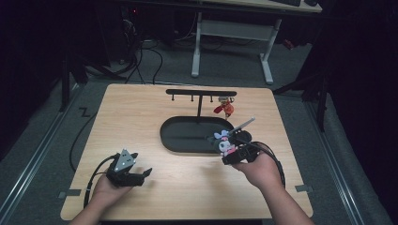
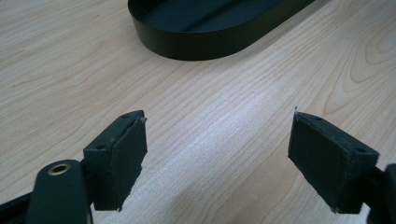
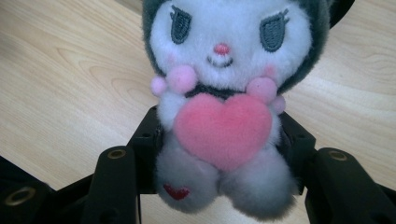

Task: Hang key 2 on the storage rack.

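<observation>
Dark flooring, cables and the white legs of another desk are seen around a light wooden table [image 1: 155,183], on which all of the work is laid out.

A small plush doll with a white face, dark grey hood and pink felt heart [image 3: 223,126] is held by the right gripper [image 1: 233,152], above the table at the near right end of a black oval metal tray [image 1: 170,140]. In the right gripper view the doll is seen clamped at its body between the two black jaws, which are pressed into its sides at a narrow setting; its face is turned toward that camera and its grey feet hang down between the jaws. In the high view the doll [image 1: 224,143] is seen just over the tray's rim, with the person's right hand [image 1: 258,168] wrapped around the gripper behind it.

A black T-shaped hanger stand with small hooks [image 1: 201,93] rises from the tray's far side. A small red and orange figure [image 1: 225,108] hangs from the hook at its right end.

Well apart from these, near the table's front left corner, the left gripper [image 1: 143,174] is held in the left hand [image 1: 105,190]. Its jaws are spread wide, with only bare wood between them, and the tray's wall [image 2: 196,46] is seen beyond.
</observation>
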